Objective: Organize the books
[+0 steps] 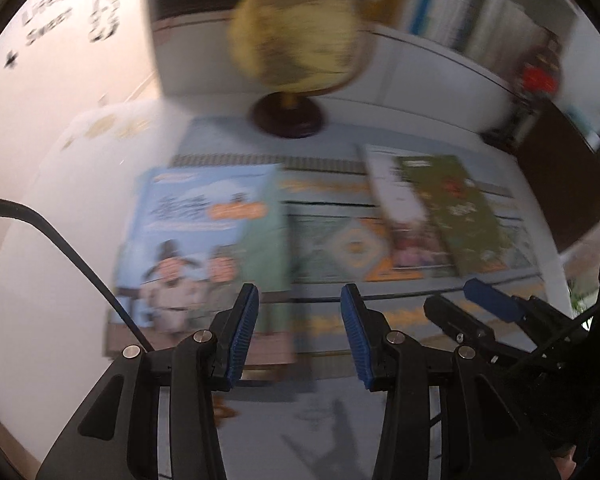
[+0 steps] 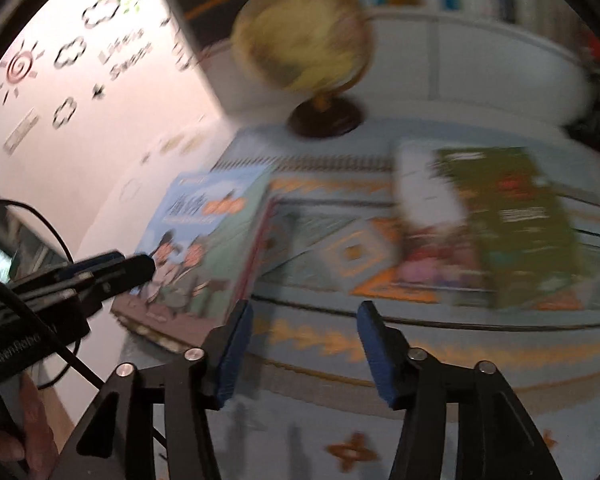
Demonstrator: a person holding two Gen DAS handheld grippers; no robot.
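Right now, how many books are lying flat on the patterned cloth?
3: a blue cartoon book on the left, a green book on the right, overlapping a white book. More may be hidden underneath.

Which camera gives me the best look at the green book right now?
The right wrist view: the green book fills more of the picture there, lying on a white book, with nothing covering it, though it is blurred. The left wrist view shows the green book smaller, and equally blurred.
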